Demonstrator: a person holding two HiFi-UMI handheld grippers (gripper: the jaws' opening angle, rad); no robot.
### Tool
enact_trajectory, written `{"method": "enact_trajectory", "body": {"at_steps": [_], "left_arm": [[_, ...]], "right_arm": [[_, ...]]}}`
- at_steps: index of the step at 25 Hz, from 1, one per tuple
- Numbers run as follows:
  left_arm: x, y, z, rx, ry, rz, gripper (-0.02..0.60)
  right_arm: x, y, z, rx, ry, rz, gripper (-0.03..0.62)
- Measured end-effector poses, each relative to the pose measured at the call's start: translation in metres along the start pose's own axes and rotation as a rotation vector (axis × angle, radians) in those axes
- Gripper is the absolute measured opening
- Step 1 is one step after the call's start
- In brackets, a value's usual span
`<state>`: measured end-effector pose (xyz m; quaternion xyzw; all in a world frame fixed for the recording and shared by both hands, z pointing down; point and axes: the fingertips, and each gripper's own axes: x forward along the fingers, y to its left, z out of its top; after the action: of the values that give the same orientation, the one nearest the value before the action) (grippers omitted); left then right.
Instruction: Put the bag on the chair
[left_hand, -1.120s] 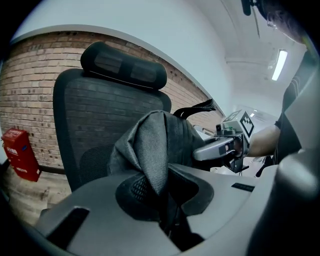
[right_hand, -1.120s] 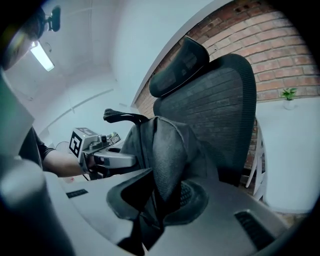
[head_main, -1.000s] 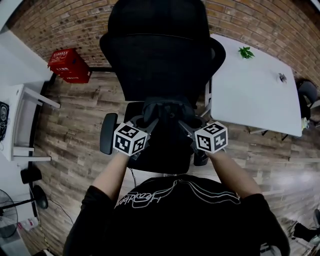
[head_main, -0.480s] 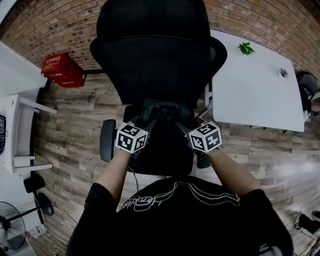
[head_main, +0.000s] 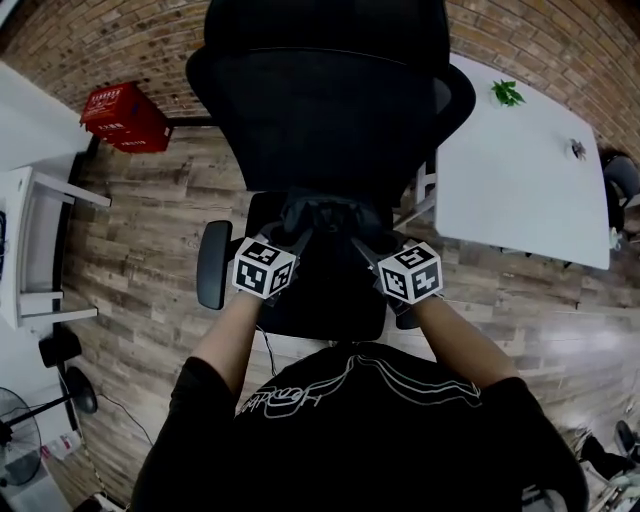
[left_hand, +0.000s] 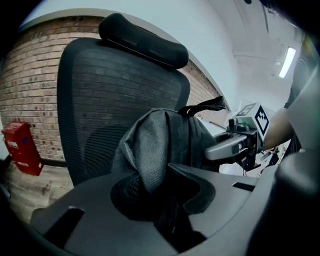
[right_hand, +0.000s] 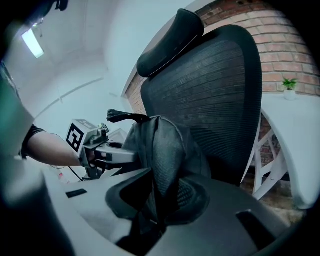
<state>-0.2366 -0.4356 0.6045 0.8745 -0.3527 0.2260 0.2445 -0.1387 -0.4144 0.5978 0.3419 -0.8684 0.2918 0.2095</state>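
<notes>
A dark grey bag stands on the seat of a black mesh office chair, against its backrest. My left gripper is at the bag's left side. In the left gripper view a fold of the bag runs down between its jaws, which are opening while still pinching it. At the bag's right side my right gripper is shut on another fold of the bag, gripped low between its jaws. Each gripper view shows the other gripper across the bag.
A white table with a small plant stands right of the chair. A red crate sits on the wood floor at the back left. White furniture lines the left edge. The chair's left armrest juts out beside my left gripper.
Both grippers stay on the bag at the chair seat and have drawn slightly closer together. The head view has shifted a little.
</notes>
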Motion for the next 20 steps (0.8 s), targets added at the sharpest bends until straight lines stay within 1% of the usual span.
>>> {"method": "enact_trajectory", "body": {"at_steps": [2,6,8,10,11,13,16,20], "left_arm": [[-0.004,0.003,-0.004,-0.024,0.0,0.009,0.089],[-0.014,0.01,-0.014,-0.064,0.007,0.026,0.104],[-0.017,0.01,-0.017,-0.076,0.012,0.03,0.116],[-0.02,0.012,-0.019,-0.081,0.016,0.044,0.133],[-0.022,0.013,-0.02,-0.084,0.017,0.054,0.155],[-0.025,0.015,-0.025,-0.095,0.028,0.061,0.228],[-0.029,0.014,-0.031,-0.112,0.037,0.067,0.273],[-0.038,0.009,-0.028,-0.131,0.004,0.092,0.305]], "right_arm": [[0.002,0.001,-0.001,0.011,0.008,-0.001,0.076],[0.005,0.011,-0.004,0.026,0.01,0.012,0.101],[0.006,0.016,-0.007,0.03,0.007,0.022,0.103],[0.005,0.019,-0.008,0.032,0.002,0.027,0.121],[0.004,0.02,-0.008,0.031,0.0,0.027,0.132],[0.0,0.021,-0.008,0.03,-0.009,0.027,0.161],[-0.008,0.02,-0.005,0.032,-0.037,0.024,0.198],[-0.018,0.023,-0.001,0.015,-0.059,0.046,0.25]]}}
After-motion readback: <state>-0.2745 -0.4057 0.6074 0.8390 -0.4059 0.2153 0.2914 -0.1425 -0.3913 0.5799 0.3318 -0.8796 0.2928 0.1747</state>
